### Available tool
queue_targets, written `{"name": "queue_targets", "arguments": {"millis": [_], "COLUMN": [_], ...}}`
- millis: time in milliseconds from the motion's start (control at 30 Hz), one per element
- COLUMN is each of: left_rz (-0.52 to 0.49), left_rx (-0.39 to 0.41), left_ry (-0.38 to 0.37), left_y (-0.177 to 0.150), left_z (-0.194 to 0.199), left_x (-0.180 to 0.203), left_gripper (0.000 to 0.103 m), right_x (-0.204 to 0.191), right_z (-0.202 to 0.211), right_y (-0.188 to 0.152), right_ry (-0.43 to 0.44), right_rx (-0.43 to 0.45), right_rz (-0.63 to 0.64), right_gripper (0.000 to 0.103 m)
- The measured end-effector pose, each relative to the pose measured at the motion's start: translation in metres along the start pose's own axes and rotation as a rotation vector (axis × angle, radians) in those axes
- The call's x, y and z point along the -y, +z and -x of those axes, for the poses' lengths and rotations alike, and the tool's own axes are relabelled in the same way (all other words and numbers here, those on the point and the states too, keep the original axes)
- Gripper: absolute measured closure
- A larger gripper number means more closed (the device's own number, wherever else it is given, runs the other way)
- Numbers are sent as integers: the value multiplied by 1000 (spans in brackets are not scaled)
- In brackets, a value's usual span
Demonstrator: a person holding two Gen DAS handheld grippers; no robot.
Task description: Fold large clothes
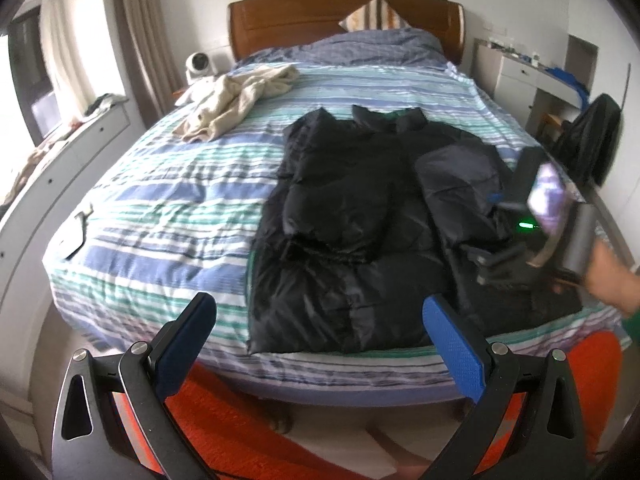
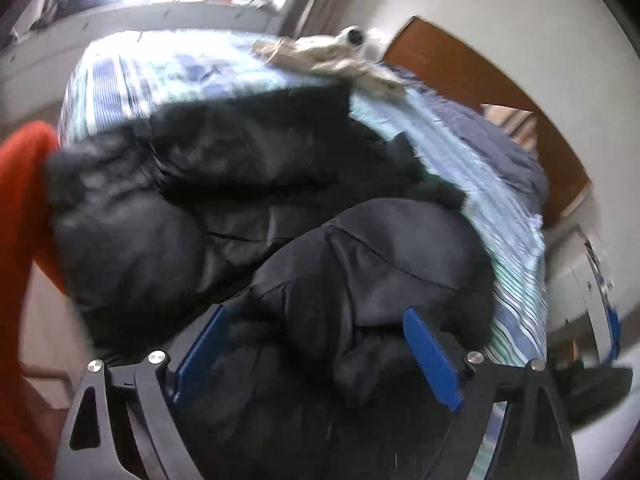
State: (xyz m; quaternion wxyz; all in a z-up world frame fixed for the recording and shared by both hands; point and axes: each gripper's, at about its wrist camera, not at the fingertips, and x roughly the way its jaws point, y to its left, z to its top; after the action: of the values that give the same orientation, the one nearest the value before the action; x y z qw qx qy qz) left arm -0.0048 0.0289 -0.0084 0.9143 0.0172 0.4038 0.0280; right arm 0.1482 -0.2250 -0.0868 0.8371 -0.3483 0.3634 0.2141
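Note:
A large black puffy jacket (image 1: pixel 352 216) lies on the right half of the striped bed (image 1: pixel 168 216), its left sleeve folded in over the body. My left gripper (image 1: pixel 320 344) is open and empty, held back above the foot of the bed. My right gripper (image 2: pixel 316 356) is open, low over the jacket's right sleeve (image 2: pixel 372 264), which bulges between its blue fingers (image 2: pixel 430 356). The right gripper also shows in the left wrist view (image 1: pixel 504 264) at the jacket's right side. The right wrist view is blurred.
A beige garment (image 1: pixel 236 96) lies crumpled at the bed's far left, near a white fan (image 1: pixel 198 65). A wooden headboard (image 1: pixel 344 16) and pillows stand at the far end. An orange rug (image 1: pixel 248 424) covers the floor by the bed's foot. A white desk (image 1: pixel 528 76) stands right.

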Motion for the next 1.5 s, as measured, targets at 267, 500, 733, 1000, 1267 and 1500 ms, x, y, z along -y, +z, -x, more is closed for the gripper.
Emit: {"name": "queue_targets", "arguments": {"millis": [267,500,733,1000,1267,1500], "left_rz": [20,-35,-99,-85,-73,-31], "left_rx": [-54,-42,-27,-54,-52,-95], "left_ry": [25,-11,-25,16,62,46], "left_y": [-9,2,7,5,8,11], "left_z": [-16,-22,-16,-23,-27,-48], "left_x": [-12,9,31,23,10,-1], "left_gripper": [0,0,0,0,0,0], "right_x": [65,219,295,287,274,272], "right_z": [50,202,195,100,98,157], "right_y": [-19,-118,-273,-456,-500,-460], "right_ry": [102,-86,-246,-241,-254,-246], "right_rx": [98,336,222,-100,-63,137], "right_rz": [-466,-956,-1350,-1715,-1833,-1647], "right_gripper": [91,91,91,91,43,45]}}
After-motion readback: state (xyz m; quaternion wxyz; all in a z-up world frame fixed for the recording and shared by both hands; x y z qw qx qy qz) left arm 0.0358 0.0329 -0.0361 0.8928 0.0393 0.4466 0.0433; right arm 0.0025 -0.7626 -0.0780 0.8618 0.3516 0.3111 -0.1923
